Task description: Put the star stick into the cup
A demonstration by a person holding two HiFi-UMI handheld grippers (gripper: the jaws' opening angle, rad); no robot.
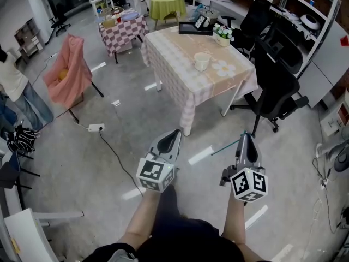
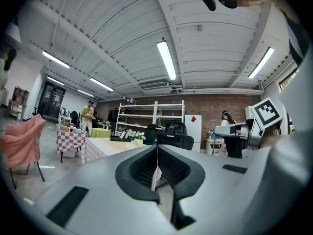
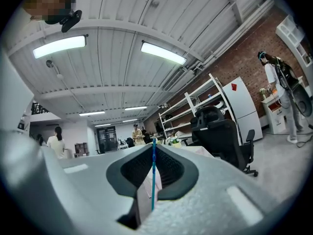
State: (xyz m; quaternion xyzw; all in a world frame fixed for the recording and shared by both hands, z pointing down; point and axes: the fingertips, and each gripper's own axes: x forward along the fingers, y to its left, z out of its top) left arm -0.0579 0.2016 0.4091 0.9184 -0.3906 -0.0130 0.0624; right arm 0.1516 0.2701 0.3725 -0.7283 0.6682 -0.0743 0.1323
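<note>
R gripper (image 1: 245, 140) is clamped on the thin blue star stick (image 1: 224, 148), which pokes out toward 8 o'clock. L gripper (image 1: 175, 133) is closed w/ nothing in it (the cup (image 1: 202, 61) sits on the table (image 1: 177, 51) at 12 o'clock, well apart).

Blue stick (image 3: 152, 173) between grey fingers (image 3: 208, 182); ahead of them, cream cup (image 1: 202, 61) on pink-checked bench (image 1: 173, 76), black chair (image 1: 275, 86) beside.

My left hand-held gripper (image 2: 157, 153) points level, jaws closed flat together, toward the cloth-covered bench (image 2: 100, 148) and black chair (image 2: 178, 140) ahead.
</note>
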